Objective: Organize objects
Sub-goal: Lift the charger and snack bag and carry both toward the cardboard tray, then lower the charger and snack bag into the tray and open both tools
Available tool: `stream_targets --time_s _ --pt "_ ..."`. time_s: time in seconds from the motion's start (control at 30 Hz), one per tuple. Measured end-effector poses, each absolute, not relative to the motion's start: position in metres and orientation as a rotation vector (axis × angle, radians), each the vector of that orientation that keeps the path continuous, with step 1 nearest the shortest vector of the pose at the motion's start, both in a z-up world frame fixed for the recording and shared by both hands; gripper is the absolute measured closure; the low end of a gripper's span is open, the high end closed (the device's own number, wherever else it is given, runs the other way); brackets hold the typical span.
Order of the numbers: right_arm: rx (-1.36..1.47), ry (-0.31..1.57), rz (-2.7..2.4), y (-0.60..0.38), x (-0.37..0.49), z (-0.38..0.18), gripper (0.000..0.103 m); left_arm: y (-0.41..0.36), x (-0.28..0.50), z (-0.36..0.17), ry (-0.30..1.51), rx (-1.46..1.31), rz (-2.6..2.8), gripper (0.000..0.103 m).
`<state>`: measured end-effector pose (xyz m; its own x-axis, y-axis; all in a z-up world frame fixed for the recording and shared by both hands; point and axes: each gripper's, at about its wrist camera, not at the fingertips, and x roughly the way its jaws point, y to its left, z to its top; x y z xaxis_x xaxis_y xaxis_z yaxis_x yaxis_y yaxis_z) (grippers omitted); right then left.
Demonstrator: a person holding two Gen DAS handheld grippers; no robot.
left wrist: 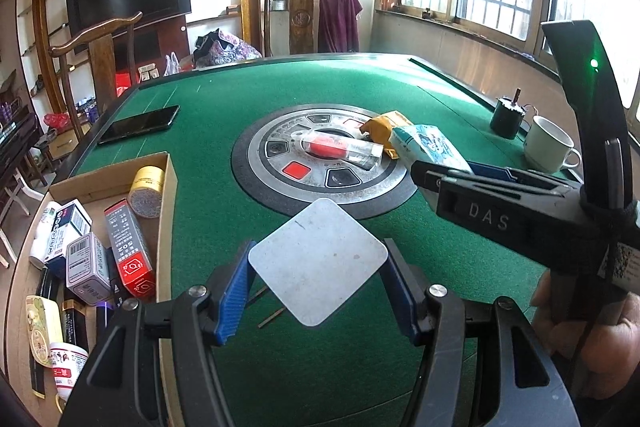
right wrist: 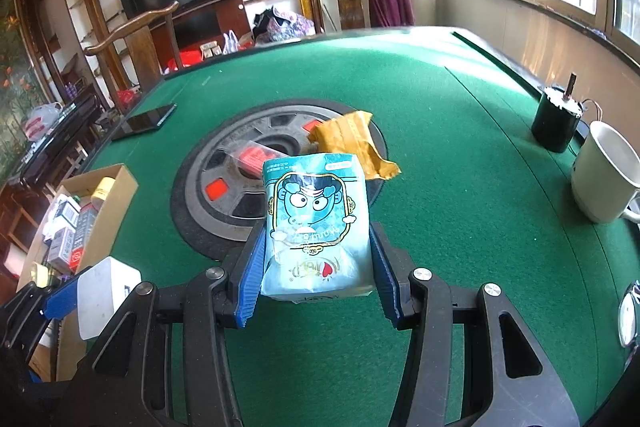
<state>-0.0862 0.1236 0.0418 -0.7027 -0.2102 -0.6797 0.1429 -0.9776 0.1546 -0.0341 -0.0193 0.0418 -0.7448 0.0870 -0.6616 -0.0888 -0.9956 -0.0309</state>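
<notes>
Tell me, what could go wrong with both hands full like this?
1. The white square is pinched only at two corners by the left fingers, so it could twist out.
2. The blue packet is soft and might sag or slip.
3. The box already looks crowded, so dropped items may land on its wall or spill out.

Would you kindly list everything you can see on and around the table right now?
table: one, green felt, round metal centre panel
cardboard box: one, brown, left edge, full of small cartons and tubes
phone: one, black, far left
clear case: one, red inside, on centre panel
yellow packet: one, crumpled, beside centre
mug: one, white, right
black cylinder: one, behind mug
white pad: one, held in left gripper
blue packet: one, held in right gripper
</notes>
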Motion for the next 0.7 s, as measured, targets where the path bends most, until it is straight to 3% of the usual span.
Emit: stream_targets --time_s 0.7 --pt "1.048 -0.062 -2.652 0.081 -0.036 0.044 0.054 -0.076 -0.001 0.066 -0.178 -1.011 2.942 0.041"
